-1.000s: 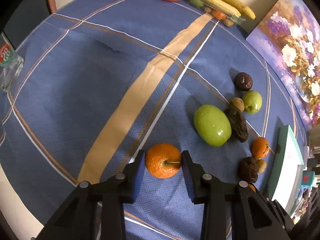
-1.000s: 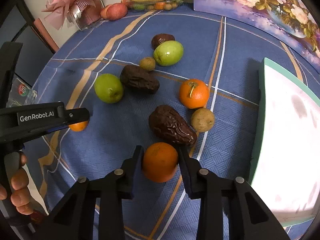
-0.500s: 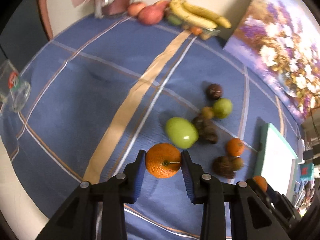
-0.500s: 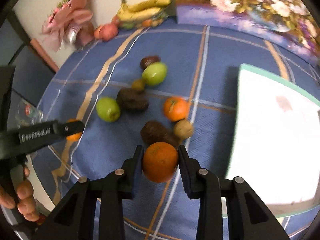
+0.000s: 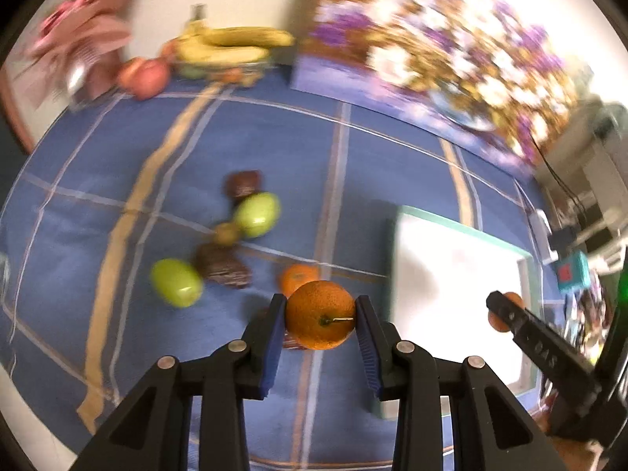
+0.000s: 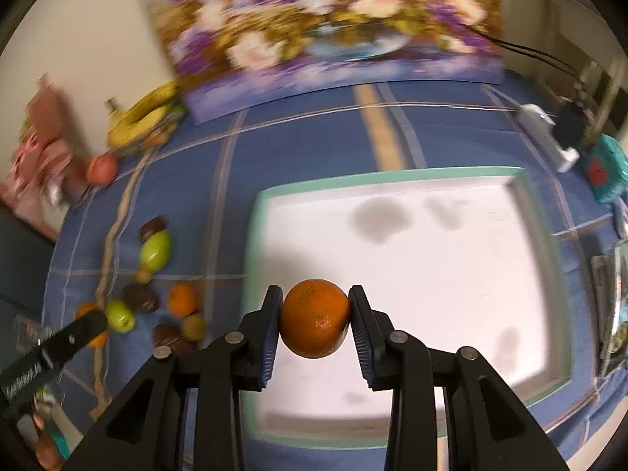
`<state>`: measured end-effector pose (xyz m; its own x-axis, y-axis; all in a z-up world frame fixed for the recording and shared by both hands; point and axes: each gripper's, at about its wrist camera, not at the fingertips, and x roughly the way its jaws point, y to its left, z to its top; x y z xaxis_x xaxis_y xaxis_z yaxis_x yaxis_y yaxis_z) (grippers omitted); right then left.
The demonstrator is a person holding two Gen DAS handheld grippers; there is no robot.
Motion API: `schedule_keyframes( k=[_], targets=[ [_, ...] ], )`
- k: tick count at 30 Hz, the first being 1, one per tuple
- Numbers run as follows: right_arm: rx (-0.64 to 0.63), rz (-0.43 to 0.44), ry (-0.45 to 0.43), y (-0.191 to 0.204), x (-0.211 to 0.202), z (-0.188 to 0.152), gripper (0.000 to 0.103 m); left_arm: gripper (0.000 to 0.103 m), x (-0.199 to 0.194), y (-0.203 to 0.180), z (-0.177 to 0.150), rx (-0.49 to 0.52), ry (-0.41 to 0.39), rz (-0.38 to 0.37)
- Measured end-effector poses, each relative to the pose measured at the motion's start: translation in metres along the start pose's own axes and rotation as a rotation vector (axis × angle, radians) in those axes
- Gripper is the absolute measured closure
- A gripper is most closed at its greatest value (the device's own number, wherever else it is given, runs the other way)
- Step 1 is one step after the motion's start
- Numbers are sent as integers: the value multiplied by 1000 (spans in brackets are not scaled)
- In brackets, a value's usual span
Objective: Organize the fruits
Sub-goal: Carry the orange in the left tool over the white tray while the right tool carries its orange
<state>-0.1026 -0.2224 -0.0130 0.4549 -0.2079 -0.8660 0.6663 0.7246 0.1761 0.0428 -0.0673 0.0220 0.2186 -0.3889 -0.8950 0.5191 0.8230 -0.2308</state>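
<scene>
My left gripper [image 5: 320, 320] is shut on an orange [image 5: 320, 314] with a stem, held above the blue tablecloth, left of the white tray [image 5: 451, 274]. My right gripper [image 6: 315, 320] is shut on a second orange [image 6: 314, 318], held over the near left part of the tray [image 6: 412, 267]. Loose on the cloth lie a third orange [image 5: 298, 276], two green fruits [image 5: 257, 214] [image 5: 176, 282], dark wrinkled fruits [image 5: 221, 267] and a small brown one [image 5: 227, 233]. The right gripper's side [image 5: 526, 329] shows at the right of the left view.
Bananas [image 5: 231, 43] and red apples [image 5: 143, 76] lie at the table's far edge beside a pink bouquet [image 5: 78, 39]. A flower painting [image 6: 325, 27] leans on the wall behind the tray. A teal box [image 6: 606, 167] and cables are at the far right.
Both grippers have lifted and swung right with their oranges. The right one is now over the tray; the left one has come nearer the tray's left edge.
</scene>
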Motion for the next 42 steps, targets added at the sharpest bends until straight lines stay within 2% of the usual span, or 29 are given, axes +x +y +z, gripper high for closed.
schedule_keyframes(
  k=[8,16,22,34,42],
  targets=[
    [87,-72,-2,-65,4,23,67,66,34,-72,4,152,27,-41],
    [121,-116,19,-96,18,35,67,66,74,-117,-1,259,55,-42],
    [136,-130,49,-110,31,39,67,66,102,-124,-1,289,81,-3],
    [164,-164,110,-126,65,32,67,66,132,-123,-8,313,132,46],
    [150,-172,109,-125,66,32,67,65,132,-120,-8,305,131,41]
  ],
)
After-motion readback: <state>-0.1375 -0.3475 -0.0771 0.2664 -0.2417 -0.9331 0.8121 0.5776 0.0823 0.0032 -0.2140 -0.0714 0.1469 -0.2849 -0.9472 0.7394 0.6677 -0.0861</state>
